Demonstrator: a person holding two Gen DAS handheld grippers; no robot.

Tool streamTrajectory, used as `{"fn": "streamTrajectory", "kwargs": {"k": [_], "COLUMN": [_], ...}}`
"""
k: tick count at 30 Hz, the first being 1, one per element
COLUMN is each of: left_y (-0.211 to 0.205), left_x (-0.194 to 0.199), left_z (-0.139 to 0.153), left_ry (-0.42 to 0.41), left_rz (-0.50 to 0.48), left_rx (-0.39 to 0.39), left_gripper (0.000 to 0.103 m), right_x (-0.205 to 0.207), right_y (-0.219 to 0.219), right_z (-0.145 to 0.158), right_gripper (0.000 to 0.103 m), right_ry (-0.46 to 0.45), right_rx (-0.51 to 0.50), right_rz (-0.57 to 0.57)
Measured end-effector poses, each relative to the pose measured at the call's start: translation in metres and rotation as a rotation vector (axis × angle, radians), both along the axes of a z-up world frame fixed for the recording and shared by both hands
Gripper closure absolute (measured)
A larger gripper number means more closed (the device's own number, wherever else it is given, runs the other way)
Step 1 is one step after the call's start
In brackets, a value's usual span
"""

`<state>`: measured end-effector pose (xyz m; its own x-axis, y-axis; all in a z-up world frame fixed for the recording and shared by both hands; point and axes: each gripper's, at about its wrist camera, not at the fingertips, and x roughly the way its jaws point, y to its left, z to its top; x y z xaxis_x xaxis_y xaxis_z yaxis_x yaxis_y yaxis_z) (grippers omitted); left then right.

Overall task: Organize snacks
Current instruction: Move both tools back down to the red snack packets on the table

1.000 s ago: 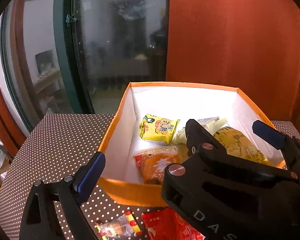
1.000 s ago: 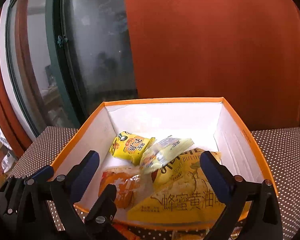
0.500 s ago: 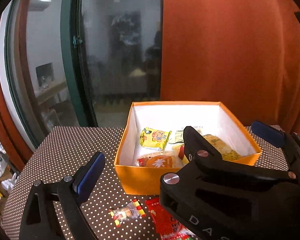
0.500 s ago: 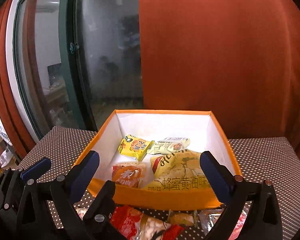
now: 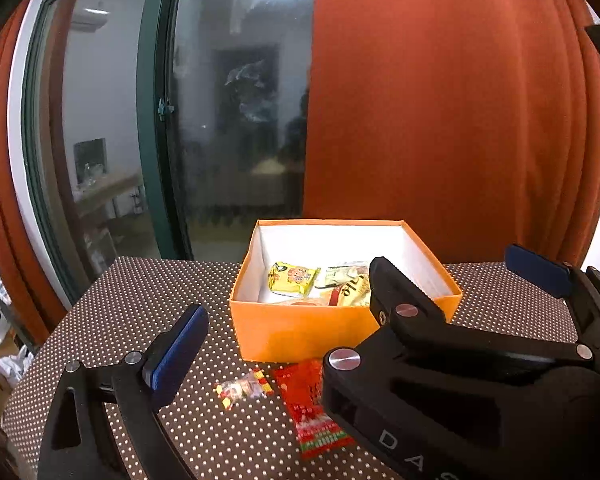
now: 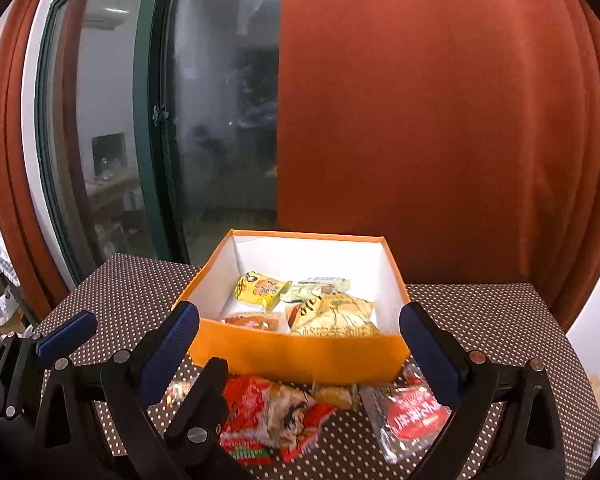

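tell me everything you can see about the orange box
The orange box is an open, lidless rectangular carton, orange outside and white inside, looking like stiff card. It sits upright on the polka-dot tablecloth, near the window and curtain. Inside lie several snack packets, including a small yellow one and a larger yellow bag. Loose red packets lie on the cloth by its near wall. Neither gripper touches it.

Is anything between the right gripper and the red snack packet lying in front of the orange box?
Nothing visible blocks it. The right gripper is open above the red snack packet, which lies flat on the dotted tablecloth just in front of the orange box.
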<state>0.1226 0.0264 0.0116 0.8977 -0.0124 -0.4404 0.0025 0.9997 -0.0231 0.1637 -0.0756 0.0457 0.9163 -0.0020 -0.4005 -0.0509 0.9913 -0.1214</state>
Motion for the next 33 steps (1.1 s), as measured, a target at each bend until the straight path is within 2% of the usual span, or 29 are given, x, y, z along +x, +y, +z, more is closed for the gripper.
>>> {"fn": "streamTrajectory", "kwargs": {"k": [7, 17, 25, 33], "left_y": [-0.011, -0.028, -0.04, -0.048], "left_x": [-0.033, -0.055, -0.058, -0.045], "left_z": [-0.001, -0.018, -0.05, -0.09], "left_ry": [-0.033, -0.024, 0.009, 0.089], "left_rz": [-0.028, -0.065, -0.08, -0.086], "left_rx": [-0.023, -0.038, -0.043, -0.08], "left_gripper": [0.006, 0.005, 0.005, 0.005], "right_x": [-0.037, -0.071, -0.076, -0.07], "right_y": [-0.007, -0.024, -0.041, -0.058], "right_z": [0.002, -0.014, -0.042, -0.079], "right_gripper": [0.001, 0.001, 0.002, 0.002], "right_ry": [-0.036, -0.032, -0.009, 0.038], "right_rx": [-0.012, 0.002, 0.018, 0.014], "right_rz": [0.009, -0.018, -0.019, -0.016]}}
